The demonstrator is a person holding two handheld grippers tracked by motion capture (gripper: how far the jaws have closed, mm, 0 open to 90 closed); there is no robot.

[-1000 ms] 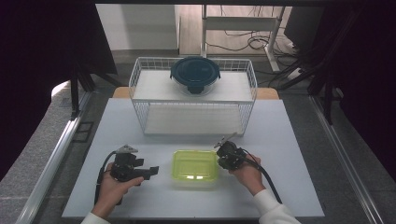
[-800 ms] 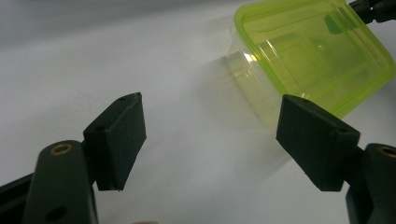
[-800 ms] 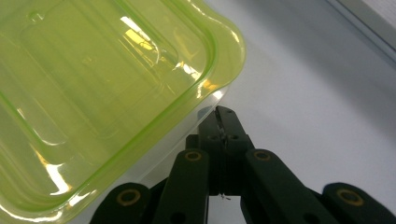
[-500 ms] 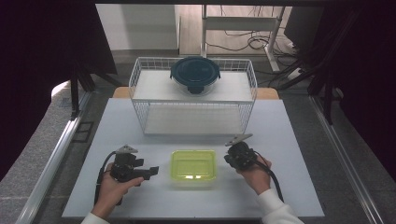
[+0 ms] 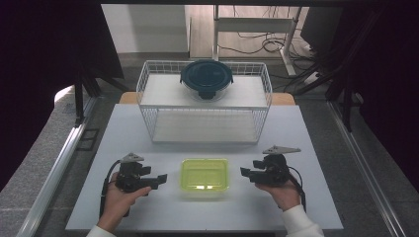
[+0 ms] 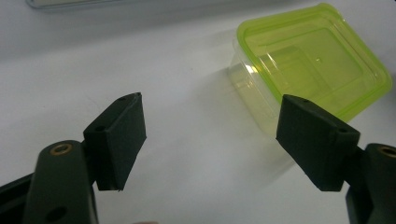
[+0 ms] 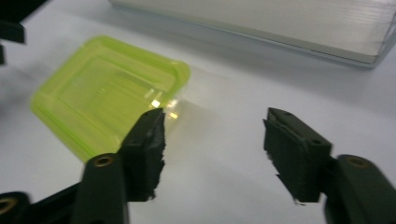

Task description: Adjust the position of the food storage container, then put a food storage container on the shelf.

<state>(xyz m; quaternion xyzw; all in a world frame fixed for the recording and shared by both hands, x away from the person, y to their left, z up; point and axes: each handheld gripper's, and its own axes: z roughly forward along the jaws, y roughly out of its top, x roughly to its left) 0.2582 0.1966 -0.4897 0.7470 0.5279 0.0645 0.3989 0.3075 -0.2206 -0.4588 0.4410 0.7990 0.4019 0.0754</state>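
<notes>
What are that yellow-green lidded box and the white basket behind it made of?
The yellow-green lidded box looks like glossy translucent plastic: light glints off its lid and the table shows through its walls. The white basket seems coated metal wire, an open grid of thin rods.

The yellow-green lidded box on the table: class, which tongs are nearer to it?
Left. The left tongs sit close beside the yellow-green box, jaws open; the right tongs stand slightly farther off on its other side, open.

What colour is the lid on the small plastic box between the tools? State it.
Translucent yellow-green lid on a clear plastic box; the left gripper view shows it best.
</notes>
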